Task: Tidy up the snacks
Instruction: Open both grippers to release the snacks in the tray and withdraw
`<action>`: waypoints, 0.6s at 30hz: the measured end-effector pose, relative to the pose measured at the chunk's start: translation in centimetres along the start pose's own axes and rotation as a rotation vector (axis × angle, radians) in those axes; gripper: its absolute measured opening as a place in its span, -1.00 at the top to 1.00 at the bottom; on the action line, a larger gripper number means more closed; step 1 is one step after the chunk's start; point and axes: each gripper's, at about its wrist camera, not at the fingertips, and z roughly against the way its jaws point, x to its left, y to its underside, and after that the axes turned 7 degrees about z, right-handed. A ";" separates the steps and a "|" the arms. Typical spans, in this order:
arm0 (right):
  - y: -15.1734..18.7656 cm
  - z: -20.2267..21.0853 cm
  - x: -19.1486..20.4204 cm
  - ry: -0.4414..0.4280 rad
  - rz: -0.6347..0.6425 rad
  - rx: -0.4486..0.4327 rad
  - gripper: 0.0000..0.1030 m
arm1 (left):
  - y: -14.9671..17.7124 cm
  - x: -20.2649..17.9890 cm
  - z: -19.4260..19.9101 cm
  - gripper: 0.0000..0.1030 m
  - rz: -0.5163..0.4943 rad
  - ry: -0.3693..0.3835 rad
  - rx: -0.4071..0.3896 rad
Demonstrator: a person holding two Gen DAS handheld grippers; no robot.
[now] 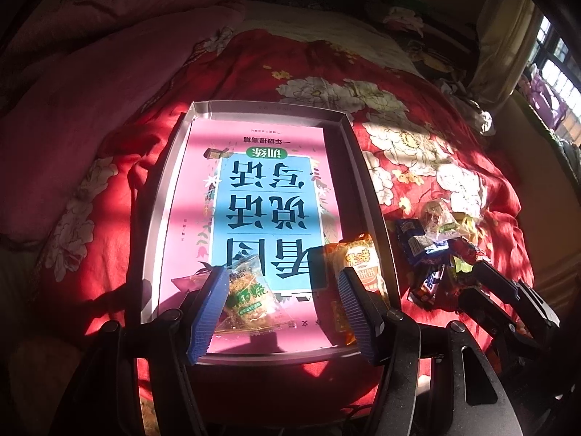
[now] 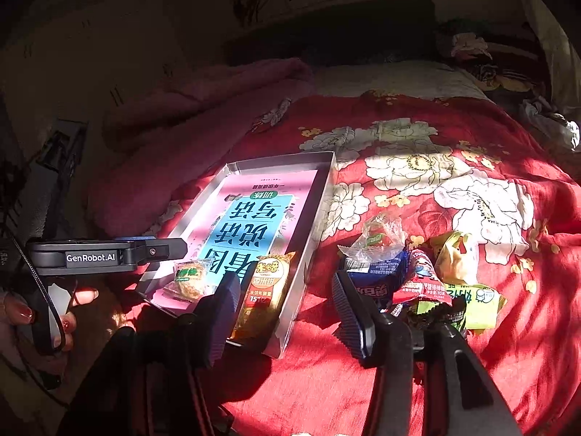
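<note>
Hovering above the near end of a shallow box, the left gripper is pointing steeply down with its blue-padded jaws standing apart and pressing on nothing. A clear-wrapped rice cracker is lying on the box floor just beside the left pad, and an orange rice-cake packet is lying against the box's right wall. A pink and blue book is lining the box bottom.

Over at the right, the right gripper is hanging over the bedspread beside the box's near corner, its jaws also parted and empty. Fingers are wrapping around the left gripper's handle at the left edge of that view.

Just past the right gripper, a heap of loose snacks is sitting on the red floral bedspread: a clear wrapper, dark blue packets, a red one and yellow-green ones. Strong sunlight is falling across the bed, a pink blanket is bunching at the left, and a window is showing at the far right.
</note>
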 end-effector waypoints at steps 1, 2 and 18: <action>0.1 0.2 -0.2 0.003 -0.004 -0.004 -0.03 | 0.0 -0.2 0.1 -0.26 -0.004 0.001 -0.002; 0.1 0.5 -0.4 0.006 -0.009 -0.009 -0.03 | 0.0 -0.3 0.1 -0.26 -0.007 0.002 -0.004; 1.3 3.9 -3.1 0.072 -0.076 -0.062 -0.03 | 0.4 -3.2 0.7 -0.26 -0.061 0.031 -0.004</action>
